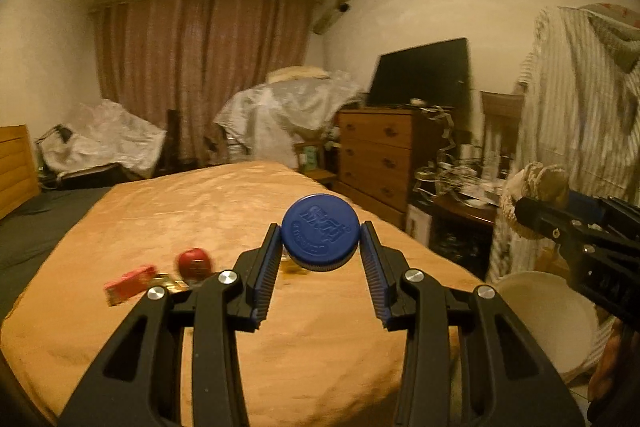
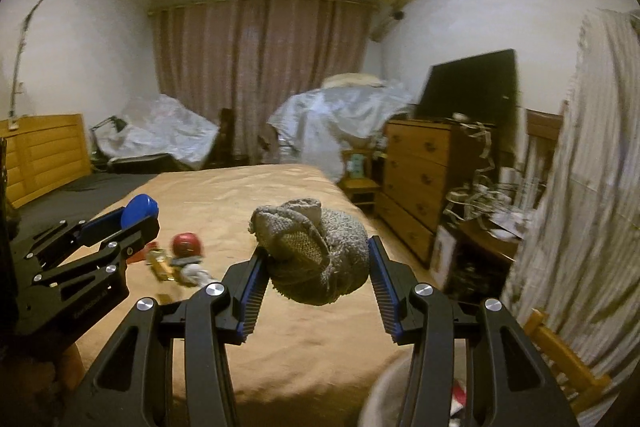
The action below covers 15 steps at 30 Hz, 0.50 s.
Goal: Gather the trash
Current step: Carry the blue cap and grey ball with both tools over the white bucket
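Bedroom: orange bed (image 1: 280,327) under both grippers.
Left gripper (image 1: 320,231): clamped on blue bottle cap (image 1: 320,231), above the bed's near end.
Right gripper (image 2: 316,247): clamped on balled grey sock (image 2: 312,251).
Bed's near-left part: red apple (image 1: 194,263), red packet (image 1: 130,283).
Off bed's near-right corner: white bin (image 1: 548,319).

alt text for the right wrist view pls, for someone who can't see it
The right gripper clamps a balled grey sock above an orange-covered bed. At left, the left gripper holds a blue cap; a red ball and wrappers lie on the bed.
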Each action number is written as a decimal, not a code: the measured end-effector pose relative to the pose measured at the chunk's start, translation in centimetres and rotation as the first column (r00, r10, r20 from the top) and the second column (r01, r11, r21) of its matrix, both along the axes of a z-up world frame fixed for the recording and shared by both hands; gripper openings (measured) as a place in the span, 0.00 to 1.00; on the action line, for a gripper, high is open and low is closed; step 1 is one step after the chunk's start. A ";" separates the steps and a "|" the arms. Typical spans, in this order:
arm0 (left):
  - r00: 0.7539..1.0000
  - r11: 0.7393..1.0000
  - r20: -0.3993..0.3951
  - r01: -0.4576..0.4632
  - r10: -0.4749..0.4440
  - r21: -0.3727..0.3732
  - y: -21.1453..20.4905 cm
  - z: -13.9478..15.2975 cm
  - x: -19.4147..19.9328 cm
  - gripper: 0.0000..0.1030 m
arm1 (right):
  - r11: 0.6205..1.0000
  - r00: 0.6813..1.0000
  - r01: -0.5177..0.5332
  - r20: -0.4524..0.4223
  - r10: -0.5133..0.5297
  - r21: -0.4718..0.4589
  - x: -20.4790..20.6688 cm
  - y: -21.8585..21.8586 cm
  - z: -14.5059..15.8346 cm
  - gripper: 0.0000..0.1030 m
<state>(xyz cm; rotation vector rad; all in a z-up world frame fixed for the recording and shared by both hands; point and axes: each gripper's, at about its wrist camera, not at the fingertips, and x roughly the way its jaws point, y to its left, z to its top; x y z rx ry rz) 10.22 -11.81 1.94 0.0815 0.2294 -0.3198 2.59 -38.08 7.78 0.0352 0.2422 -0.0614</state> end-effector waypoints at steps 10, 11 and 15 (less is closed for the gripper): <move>0.982 0.982 -0.044 0.185 -0.184 0.024 -9.5 -0.8 -0.5 0.38 | 0.988 0.985 0.152 -0.085 -0.150 0.012 -3.5 -11.4 -0.9 0.49; 0.978 0.979 -0.052 0.201 -0.200 0.027 -10.5 -1.0 -0.5 0.38 | 0.986 0.982 0.164 -0.100 -0.162 0.014 -3.6 -12.5 -1.0 0.49; 0.958 0.961 -0.100 0.273 -0.267 0.048 -13.7 -2.1 -0.6 0.38 | 0.979 0.963 0.198 -0.194 -0.187 0.037 -3.5 -17.9 -2.2 0.49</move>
